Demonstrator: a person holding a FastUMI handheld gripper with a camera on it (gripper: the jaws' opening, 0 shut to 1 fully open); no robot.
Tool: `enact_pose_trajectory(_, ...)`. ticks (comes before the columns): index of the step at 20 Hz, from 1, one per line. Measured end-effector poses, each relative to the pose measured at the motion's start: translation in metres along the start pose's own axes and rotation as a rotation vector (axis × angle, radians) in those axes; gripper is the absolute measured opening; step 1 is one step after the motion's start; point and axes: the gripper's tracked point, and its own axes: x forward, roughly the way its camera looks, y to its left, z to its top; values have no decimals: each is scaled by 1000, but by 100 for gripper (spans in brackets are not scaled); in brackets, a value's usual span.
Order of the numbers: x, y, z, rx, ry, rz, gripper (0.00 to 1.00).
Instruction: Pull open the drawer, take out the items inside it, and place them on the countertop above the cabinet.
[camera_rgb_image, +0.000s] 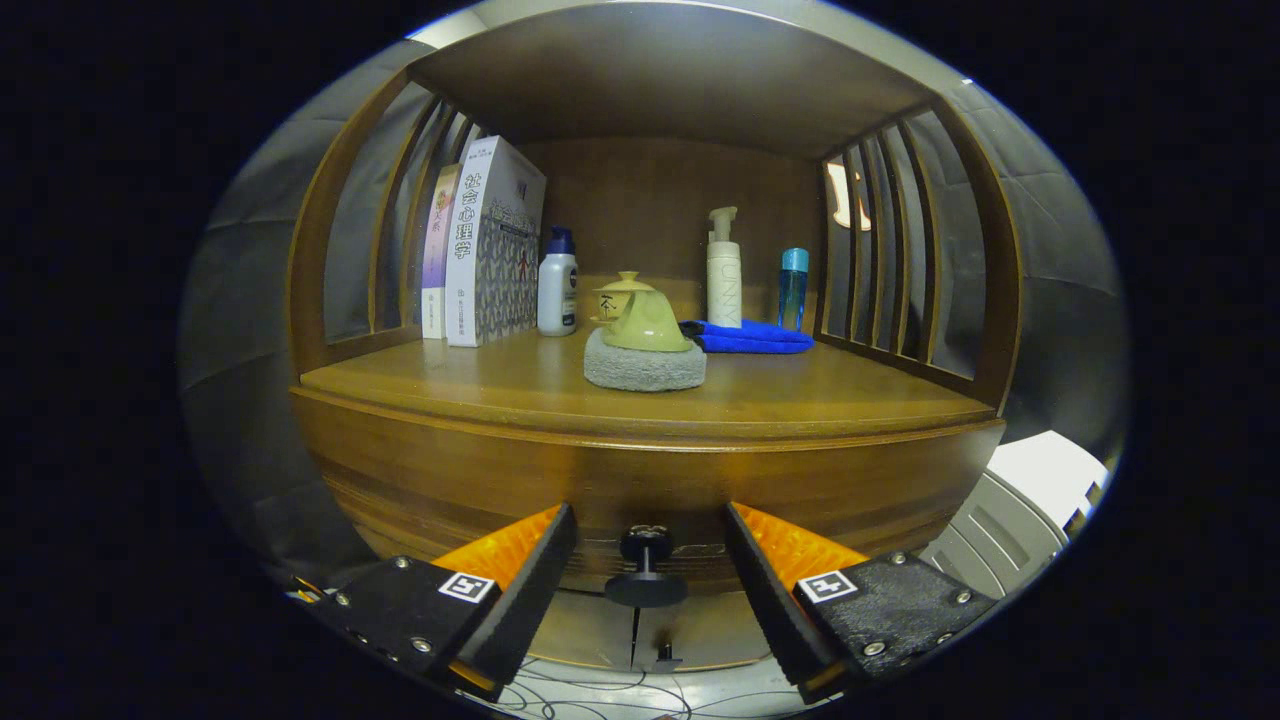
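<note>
A brown wooden cabinet faces me, its drawer front (640, 490) closed under the countertop (480, 385). A small dark round knob (646, 566) juts from the drawer's lower middle. My gripper (650, 560) is open, its two fingers standing on either side of the knob with gaps on both sides and nothing pressed between them. The drawer's inside is hidden.
On the countertop stand books (488, 255), a white bottle with a blue cap (557, 285), a yellow-green teapot (640, 315) on a grey round pad (644, 368), a folded blue cloth (750, 337), a pump bottle (724, 270) and a blue bottle (792, 288). Slatted side walls flank the shelf. A white object (1030, 500) sits to the right.
</note>
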Motion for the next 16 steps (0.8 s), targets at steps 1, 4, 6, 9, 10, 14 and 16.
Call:
enact_pose_trajectory(1, -2, -3, -1, -1, 7, -1, 94)
enact_pose_trajectory(4, -23, -17, 17, 1, -17, 18, 95)
enact_pose_trajectory(6, -48, -35, 41, 10, -64, 1, 94)
enact_pose_trajectory(9, -81, -42, 88, 49, -120, 40, 94)
enact_pose_trajectory(10, -92, -46, 108, 53, -141, 45, 94)
enact_pose_trajectory(14, -133, -55, 160, 12, -207, 44, 93)
enact_pose_trajectory(16, -151, -52, 176, 8, -229, 46, 93)
